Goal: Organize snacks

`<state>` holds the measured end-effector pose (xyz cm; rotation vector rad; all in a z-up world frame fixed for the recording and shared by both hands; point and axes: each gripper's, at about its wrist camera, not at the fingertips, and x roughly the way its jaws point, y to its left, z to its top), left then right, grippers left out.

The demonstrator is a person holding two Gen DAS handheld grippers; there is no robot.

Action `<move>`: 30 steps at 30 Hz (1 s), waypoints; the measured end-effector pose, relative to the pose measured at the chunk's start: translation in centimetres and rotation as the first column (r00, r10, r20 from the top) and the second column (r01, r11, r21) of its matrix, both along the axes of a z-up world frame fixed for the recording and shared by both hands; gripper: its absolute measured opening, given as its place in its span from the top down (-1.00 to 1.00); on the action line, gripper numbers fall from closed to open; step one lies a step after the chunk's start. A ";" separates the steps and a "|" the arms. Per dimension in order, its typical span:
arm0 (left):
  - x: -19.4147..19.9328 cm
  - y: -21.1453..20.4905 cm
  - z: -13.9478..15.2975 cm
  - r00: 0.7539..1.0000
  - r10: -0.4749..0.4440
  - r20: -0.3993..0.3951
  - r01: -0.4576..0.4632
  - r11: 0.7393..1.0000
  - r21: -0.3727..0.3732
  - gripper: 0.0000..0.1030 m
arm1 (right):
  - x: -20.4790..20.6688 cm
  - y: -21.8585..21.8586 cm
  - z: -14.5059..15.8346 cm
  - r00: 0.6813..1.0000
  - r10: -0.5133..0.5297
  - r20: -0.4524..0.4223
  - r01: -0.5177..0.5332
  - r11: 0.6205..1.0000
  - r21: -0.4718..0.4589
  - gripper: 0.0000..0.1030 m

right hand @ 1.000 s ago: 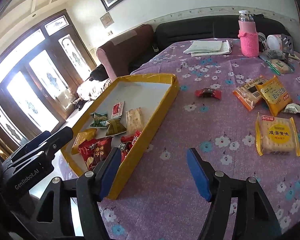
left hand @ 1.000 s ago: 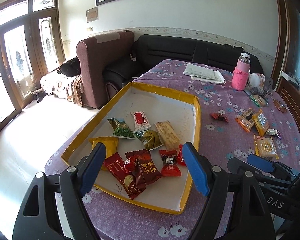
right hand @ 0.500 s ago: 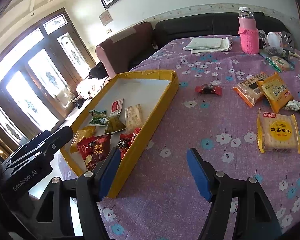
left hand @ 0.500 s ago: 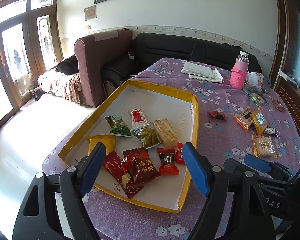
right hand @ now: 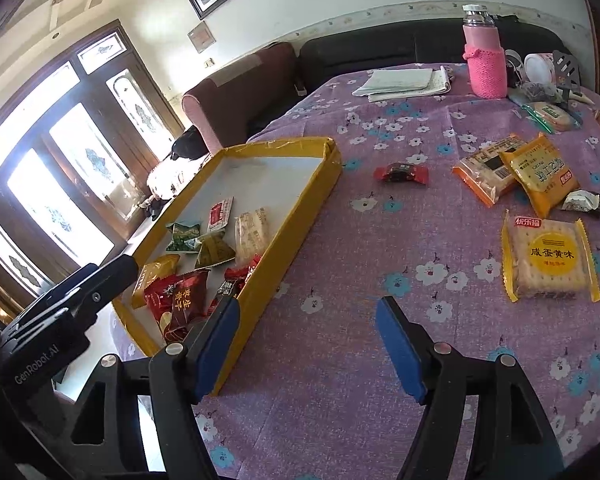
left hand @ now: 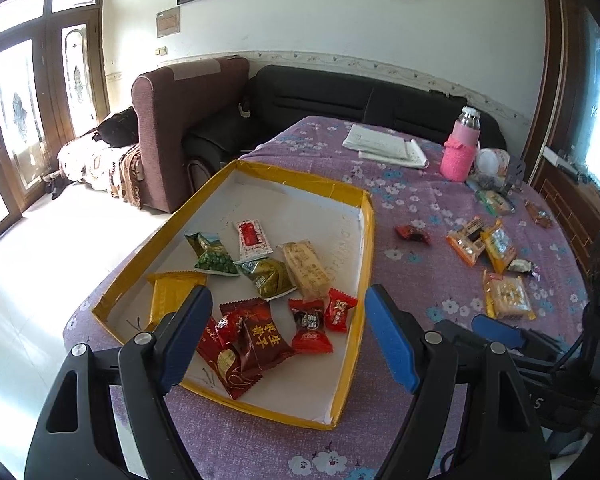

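Note:
A yellow-rimmed tray (left hand: 366,240) (right hand: 300,216) on the purple flowered table holds several wrapped snacks, among them a dark red packet (left hand: 256,336) and a small red candy (left hand: 310,324). Loose on the cloth to its right lie a red candy (right hand: 400,172) (left hand: 412,234), an orange cracker pack (right hand: 486,170), a yellow pack (right hand: 542,176) and a yellow biscuit pack (right hand: 548,256) (left hand: 508,294). My left gripper (left hand: 288,336) is open and empty above the tray's near end. My right gripper (right hand: 308,344) is open and empty above bare cloth, right of the tray.
A pink bottle (right hand: 484,60) and papers (right hand: 404,82) stand at the table's far end, with small clutter (right hand: 540,76) at the far right. A sofa (left hand: 340,100) and armchair (left hand: 180,120) lie beyond the table. The table edge is close below both grippers.
Both grippers have drawn back and up a little, so the tray and snacks look slightly farther away. Both stay open and empty. No snack has moved.

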<state>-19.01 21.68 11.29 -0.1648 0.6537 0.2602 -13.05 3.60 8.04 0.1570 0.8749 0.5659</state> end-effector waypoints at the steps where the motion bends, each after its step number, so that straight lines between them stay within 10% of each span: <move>1: -0.4 0.1 0.6 0.999 -0.005 0.040 0.006 1.000 -0.016 -0.54 | 0.1 -0.1 0.0 1.000 -0.002 -0.002 0.002 1.000 0.001 -0.41; 15: -1.7 -1.7 2.4 0.977 -0.108 0.182 0.117 0.993 -0.036 -0.60 | 0.9 -2.2 -1.1 0.999 -0.032 -0.034 0.033 0.999 0.024 -0.44; 30: -1.5 -1.8 2.7 0.987 -0.084 0.136 0.087 0.996 -0.013 -0.60 | 2.6 -2.1 -2.1 0.996 -0.045 -0.080 0.049 0.997 0.059 -0.45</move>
